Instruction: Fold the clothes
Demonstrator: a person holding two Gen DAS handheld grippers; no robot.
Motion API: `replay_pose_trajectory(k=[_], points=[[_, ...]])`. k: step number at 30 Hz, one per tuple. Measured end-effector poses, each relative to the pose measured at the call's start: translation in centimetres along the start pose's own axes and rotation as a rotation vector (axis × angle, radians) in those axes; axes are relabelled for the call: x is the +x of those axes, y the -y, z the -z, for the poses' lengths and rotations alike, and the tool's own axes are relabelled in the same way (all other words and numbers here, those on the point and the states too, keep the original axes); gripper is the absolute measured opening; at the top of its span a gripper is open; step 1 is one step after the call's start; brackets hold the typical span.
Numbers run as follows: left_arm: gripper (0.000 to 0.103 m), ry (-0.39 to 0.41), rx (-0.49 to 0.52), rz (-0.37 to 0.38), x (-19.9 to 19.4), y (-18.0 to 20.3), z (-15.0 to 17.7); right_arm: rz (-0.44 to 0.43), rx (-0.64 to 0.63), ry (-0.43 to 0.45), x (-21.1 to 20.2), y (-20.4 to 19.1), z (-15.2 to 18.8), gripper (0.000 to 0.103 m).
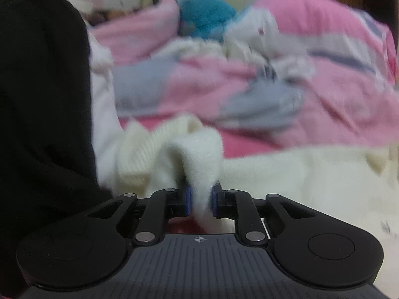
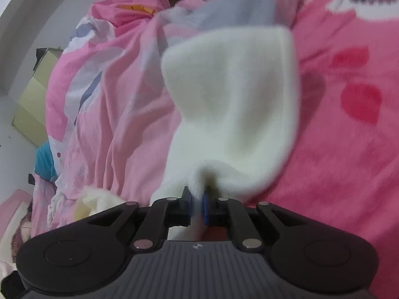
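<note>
Left gripper pinches a fold of the cream knit garment; right gripper clamps the same cream cloth above the pink bed.

Heaped pink quilt crowds ahead; black cloth blocks left.

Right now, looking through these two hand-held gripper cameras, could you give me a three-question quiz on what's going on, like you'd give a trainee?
1. True or false: the left gripper is empty.
2. What does the right gripper pinch? A) the pink quilt B) cream-white knit fabric C) a teal item
3. In the left view, what colour is the large shape filling the left edge?

Key
1. False: it is shut on cream-white knit fabric.
2. B
3. Black; what it is, I cannot tell.
</note>
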State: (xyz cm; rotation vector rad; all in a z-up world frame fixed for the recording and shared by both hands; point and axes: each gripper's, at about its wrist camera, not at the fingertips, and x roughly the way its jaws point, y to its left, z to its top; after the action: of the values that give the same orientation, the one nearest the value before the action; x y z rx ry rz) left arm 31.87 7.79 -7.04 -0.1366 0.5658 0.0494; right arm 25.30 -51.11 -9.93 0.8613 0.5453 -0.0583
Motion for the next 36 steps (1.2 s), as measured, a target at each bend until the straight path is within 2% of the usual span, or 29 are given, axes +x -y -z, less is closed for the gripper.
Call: replay_pose_trajectory(k=[1,3,5,6,8,10,14,17,19,22,24,26,27,29,32,36], points=[[0.020,-0.029,-0.006,0.012,-0.2,-0.1,-0.1,-0.010,0.031,-0.015,-0.4,0.3,-0.2,0.010],[0.025,-0.083,-0.033,0.036,-1.1,-0.3,-0.6,-0.030,0.092,-0.045,-1.1,0.9,-0.5,0.018],[0.033,-0.122,-0.070,0.052,-2.8,-0.7,-1.2,-0.025,0.149,-0.061,-3.1,1.4,-0.7,0.044],[0.034,-0.136,-0.084,0.053,-3.7,-0.8,-1.4,-0.036,0.168,-0.056,-5.0,1.6,-0.6,0.048],[0.039,-0.159,-0.118,0.066,-6.5,-1.3,-1.9,-0.056,0.206,-0.046,-8.7,2.2,-0.4,0.049],[0.043,-0.181,-0.151,0.116,-9.3,-2.0,-2.0,-0.124,0.243,-0.047,-13.2,2.8,0.5,0.049],[0.045,-0.235,-0.186,0.226,-16.0,-2.8,-0.8,-0.240,0.277,-0.049,-23.0,3.2,3.4,0.049],[0.046,-0.263,-0.162,0.317,-20.9,-3.3,1.4,-0.307,0.240,-0.048,-29.6,2.3,5.8,0.049],[0.047,-0.277,-0.131,0.372,-23.8,-3.5,3.6,-0.328,0.176,-0.071,-32.7,0.9,7.8,0.049],[0.047,-0.282,-0.051,0.423,-26.9,-3.0,7.4,-0.306,-0.008,-0.172,-34.5,-2.9,11.2,0.049],[0.047,-0.232,0.052,0.451,-29.0,-2.0,10.1,-0.256,-0.217,-0.259,-34.1,-6.0,15.5,0.049],[0.047,-0.186,0.210,0.500,-30.6,-0.4,13.1,-0.172,-0.492,-0.308,-33.0,-9.5,20.5,0.049],[0.047,-0.162,0.290,0.524,-31.4,0.5,14.6,-0.126,-0.655,-0.321,-32.2,-11.4,23.4,0.049],[0.047,-0.125,0.419,0.537,-32.5,1.9,16.8,-0.099,-0.947,-0.322,-31.2,-14.3,28.8,0.045],[0.047,-0.093,0.571,0.552,-33.0,3.5,19.4,-0.134,-1.279,-0.277,-30.3,-17.2,34.6,0.045],[0.047,-0.084,0.636,0.556,-32.4,4.0,20.8,-0.140,-1.517,-0.289,-28.9,-18.1,38.6,0.041]])
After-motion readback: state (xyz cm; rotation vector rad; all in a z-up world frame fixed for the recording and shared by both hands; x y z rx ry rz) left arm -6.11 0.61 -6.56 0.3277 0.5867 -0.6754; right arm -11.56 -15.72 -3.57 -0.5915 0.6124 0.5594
